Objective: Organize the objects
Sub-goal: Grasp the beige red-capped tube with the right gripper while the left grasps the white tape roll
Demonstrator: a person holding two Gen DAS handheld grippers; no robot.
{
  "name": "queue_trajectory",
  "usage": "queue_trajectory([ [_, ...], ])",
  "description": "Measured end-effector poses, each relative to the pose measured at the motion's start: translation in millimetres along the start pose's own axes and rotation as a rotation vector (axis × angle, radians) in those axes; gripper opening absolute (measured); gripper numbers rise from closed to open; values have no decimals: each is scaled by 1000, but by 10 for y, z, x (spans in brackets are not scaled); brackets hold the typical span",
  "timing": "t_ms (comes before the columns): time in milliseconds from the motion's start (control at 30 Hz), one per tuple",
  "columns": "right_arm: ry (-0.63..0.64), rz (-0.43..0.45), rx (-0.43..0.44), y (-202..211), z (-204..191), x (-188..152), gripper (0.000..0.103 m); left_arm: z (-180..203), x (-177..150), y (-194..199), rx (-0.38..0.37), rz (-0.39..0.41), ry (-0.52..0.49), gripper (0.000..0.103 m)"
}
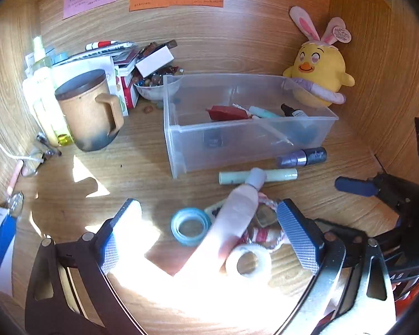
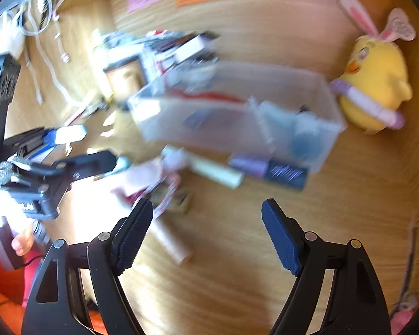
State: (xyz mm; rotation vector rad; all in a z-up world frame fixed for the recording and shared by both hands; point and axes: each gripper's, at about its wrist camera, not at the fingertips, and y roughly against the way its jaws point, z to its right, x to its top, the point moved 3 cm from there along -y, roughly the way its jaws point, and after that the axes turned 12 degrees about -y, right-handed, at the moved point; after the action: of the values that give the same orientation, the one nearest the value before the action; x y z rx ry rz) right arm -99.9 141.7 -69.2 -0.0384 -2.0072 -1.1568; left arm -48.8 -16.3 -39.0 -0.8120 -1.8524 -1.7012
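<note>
A clear plastic bin (image 1: 237,142) stands mid-desk with a red item, a teal tube and a dark bottle inside. In front of it lie a purple-and-black tube (image 1: 301,157) and a pale green tube (image 1: 282,174). My left gripper (image 1: 209,223) is open wide above a pink tube (image 1: 237,217), a blue tape roll (image 1: 190,226) and a white tape roll (image 1: 248,262); its pads touch none of them. My right gripper (image 2: 208,217) is open over bare desk, nothing between its fingers. The right wrist view is blurred; a tan cylinder (image 2: 170,243) lies by its left finger.
A brown mug (image 1: 89,109), bottles, boxes and a bowl of beads (image 1: 153,86) crowd the back left. A yellow plush chick (image 1: 318,67) sits at the back right by the bin (image 2: 209,128). Wooden walls close in the desk at the back and both sides.
</note>
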Motion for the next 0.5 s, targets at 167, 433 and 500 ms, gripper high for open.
queue_trajectory([
  [167, 34, -54, 35, -94, -101, -209, 58, 66, -163, 105, -35, 18, 16, 91],
  [433, 106, -84, 31, -224, -248, -321, 24, 243, -302, 172, -72, 6, -25, 71],
  [500, 119, -81, 32, -217, -281, -328, 20, 276, -324, 155, -86, -1, -30, 69],
])
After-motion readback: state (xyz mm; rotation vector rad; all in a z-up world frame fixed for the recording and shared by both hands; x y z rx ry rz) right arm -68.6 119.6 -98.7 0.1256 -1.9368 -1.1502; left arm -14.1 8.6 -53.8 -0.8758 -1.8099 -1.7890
